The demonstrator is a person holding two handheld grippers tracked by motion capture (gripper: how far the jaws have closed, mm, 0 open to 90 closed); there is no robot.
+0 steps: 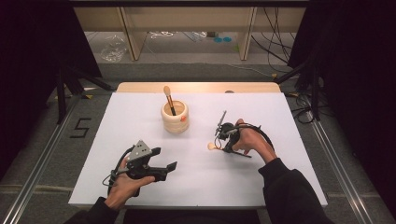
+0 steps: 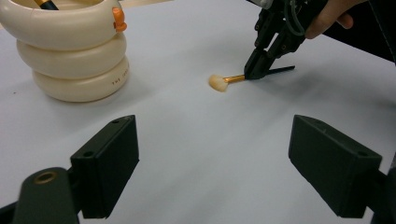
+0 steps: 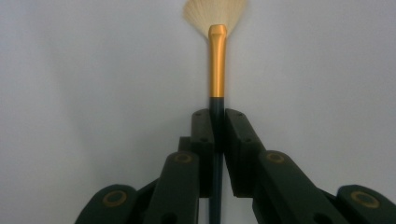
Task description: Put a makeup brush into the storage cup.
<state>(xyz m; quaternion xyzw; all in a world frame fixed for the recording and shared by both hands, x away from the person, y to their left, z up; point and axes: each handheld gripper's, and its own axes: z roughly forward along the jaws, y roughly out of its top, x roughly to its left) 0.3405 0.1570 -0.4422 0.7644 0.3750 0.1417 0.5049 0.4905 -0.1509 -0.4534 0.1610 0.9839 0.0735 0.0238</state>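
Bright, even overhead light falls on the white table (image 1: 140, 186), while its surroundings sink into near black. Soft, faint shadows lie under the right gripper (image 1: 224, 140) and beside the fan brush (image 3: 217, 56). The left gripper (image 2: 215, 172) looks blurred in its own close view.

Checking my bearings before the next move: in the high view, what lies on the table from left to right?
Left gripper, open and held low over the white table → cream ringed holder with a brush standing in it → fan brush → right gripper, shut on the fan brush's handle.
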